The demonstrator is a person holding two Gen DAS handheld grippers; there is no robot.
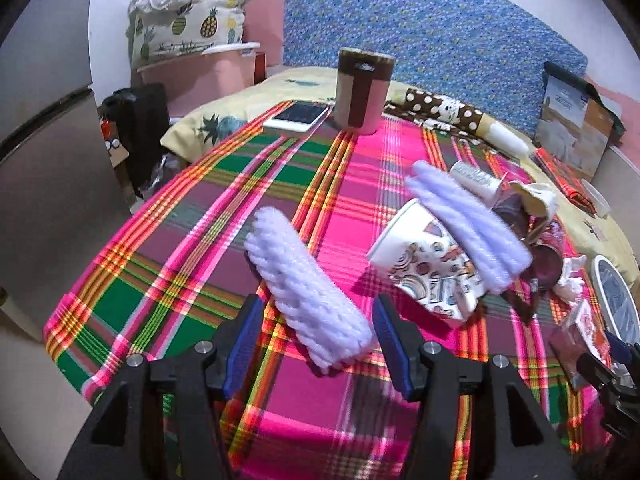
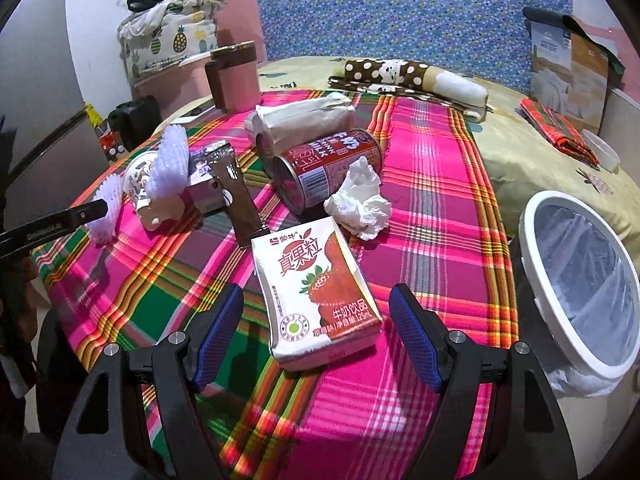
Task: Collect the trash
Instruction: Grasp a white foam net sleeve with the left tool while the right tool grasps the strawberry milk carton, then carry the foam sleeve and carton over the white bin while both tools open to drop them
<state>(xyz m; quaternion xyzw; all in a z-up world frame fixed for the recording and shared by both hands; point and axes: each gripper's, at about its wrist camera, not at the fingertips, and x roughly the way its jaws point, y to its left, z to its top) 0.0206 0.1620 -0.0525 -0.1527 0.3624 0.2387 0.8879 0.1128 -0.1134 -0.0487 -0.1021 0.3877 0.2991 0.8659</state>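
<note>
Plaid tablecloth (image 2: 440,200) — can (image 2: 328,168), tissue (image 2: 360,200) beyond carton (image 2: 316,292).

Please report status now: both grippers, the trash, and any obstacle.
Left gripper open, around white foam net. Right gripper open, around strawberry milk carton. Bin at right, open. Nothing in the way.

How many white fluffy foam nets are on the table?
2. One foam net lies between the left gripper's open fingers. The other foam net rests on the paper cup in the trash pile. More could be hidden under the pile.
</note>
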